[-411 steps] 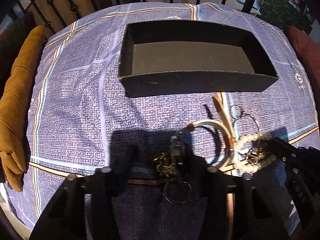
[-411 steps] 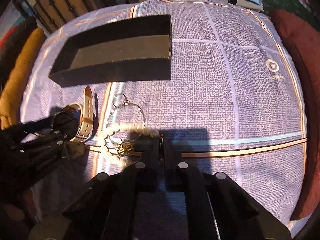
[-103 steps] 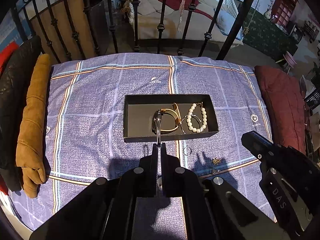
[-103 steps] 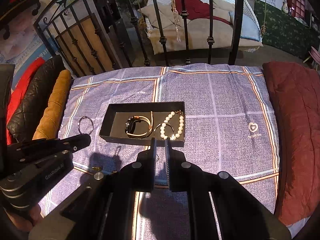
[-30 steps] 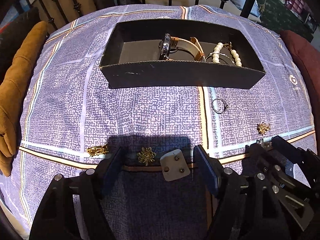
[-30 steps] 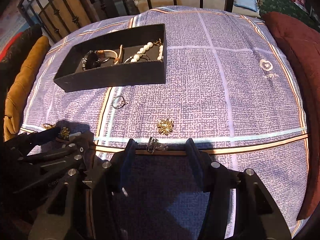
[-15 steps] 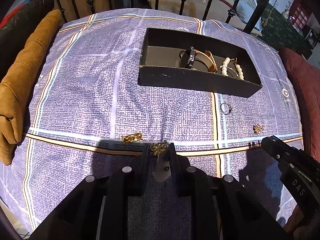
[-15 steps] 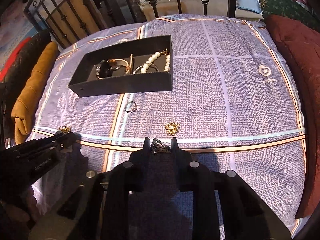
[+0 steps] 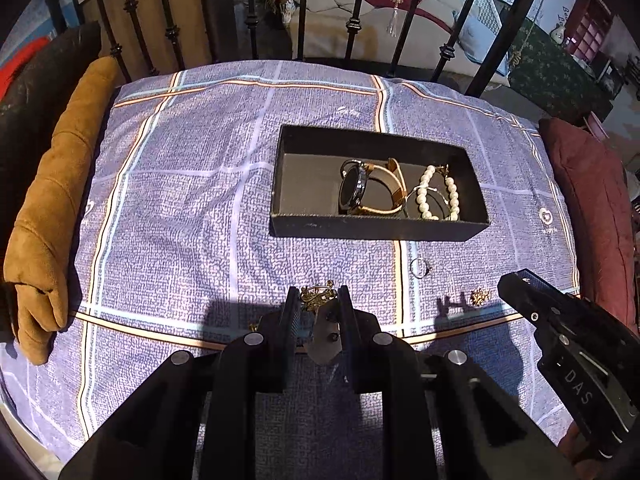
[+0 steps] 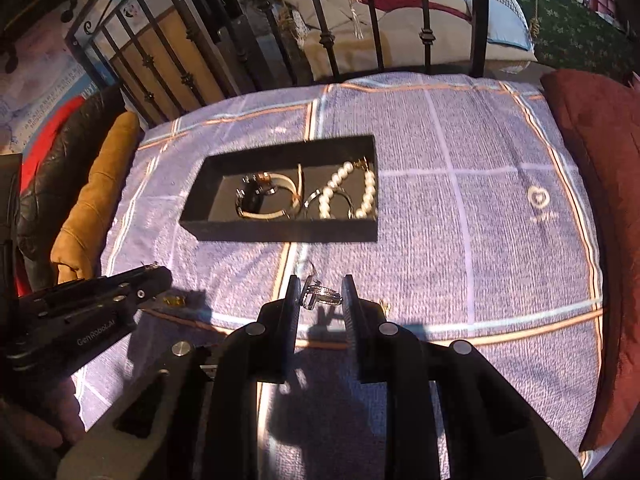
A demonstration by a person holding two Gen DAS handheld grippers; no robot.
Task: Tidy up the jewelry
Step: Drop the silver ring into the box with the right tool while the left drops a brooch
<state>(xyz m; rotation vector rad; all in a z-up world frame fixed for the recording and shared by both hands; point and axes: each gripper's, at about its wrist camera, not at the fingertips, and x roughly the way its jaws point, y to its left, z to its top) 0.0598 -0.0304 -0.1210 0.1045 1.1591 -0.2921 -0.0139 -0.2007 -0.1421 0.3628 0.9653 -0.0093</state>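
A black jewelry box [image 9: 376, 230] [image 10: 280, 232] sits on the blue checked bedspread and holds a watch [image 9: 360, 192] [image 10: 260, 196] and a pearl bracelet [image 9: 438, 196] [image 10: 348, 192]. My left gripper [image 9: 319, 300] is shut on a gold brooch [image 9: 316, 295], held above the cloth in front of the box. My right gripper [image 10: 320, 294] is shut on a silver clip [image 10: 320, 294], also lifted. A silver ring [image 9: 419, 269] and a gold brooch [image 9: 479, 296] lie on the cloth near the box.
A small gold piece [image 10: 174, 300] lies on the cloth by the left gripper body. A tan cushion [image 9: 52, 200] lines the left side and a dark red cushion [image 9: 592, 216] the right. A black iron bed rail [image 9: 352, 8] stands behind.
Both grippers have risen from the cloth, each carrying its piece, and the view has pulled back from the box. A second ago both were open around these pieces.
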